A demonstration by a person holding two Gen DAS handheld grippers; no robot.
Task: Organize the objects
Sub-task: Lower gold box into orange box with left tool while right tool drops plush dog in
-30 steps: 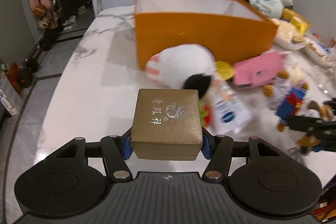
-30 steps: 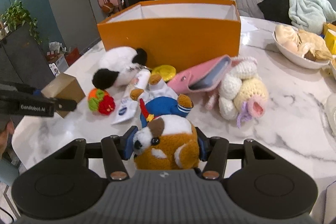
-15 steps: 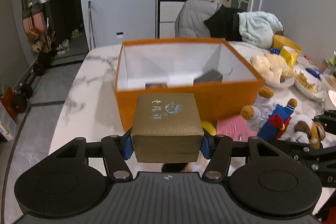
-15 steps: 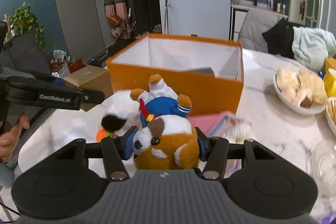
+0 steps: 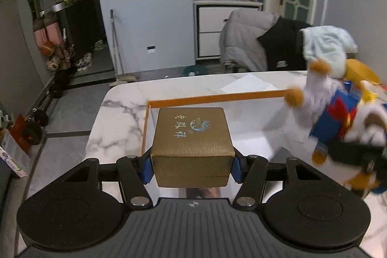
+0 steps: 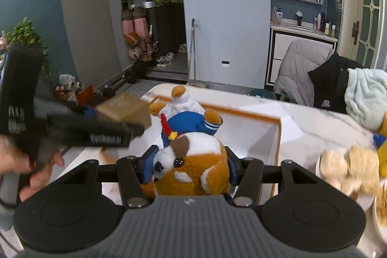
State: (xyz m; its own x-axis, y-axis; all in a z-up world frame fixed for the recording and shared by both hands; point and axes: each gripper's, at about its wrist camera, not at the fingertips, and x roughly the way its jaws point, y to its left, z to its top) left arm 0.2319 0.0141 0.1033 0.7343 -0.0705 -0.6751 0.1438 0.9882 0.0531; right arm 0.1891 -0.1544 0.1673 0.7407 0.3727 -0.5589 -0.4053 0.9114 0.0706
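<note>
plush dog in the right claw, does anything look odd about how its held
Yes. The plush dog hangs upside down: the right claw pinches its head, and its feet point up and away over the orange box. The gold box in the left claw sits level and square.

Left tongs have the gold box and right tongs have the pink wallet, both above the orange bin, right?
Not the wallet. The right tongs are shut on the plush dog, as the right wrist view shows. The left tongs do hold the gold box above the orange bin.
</note>
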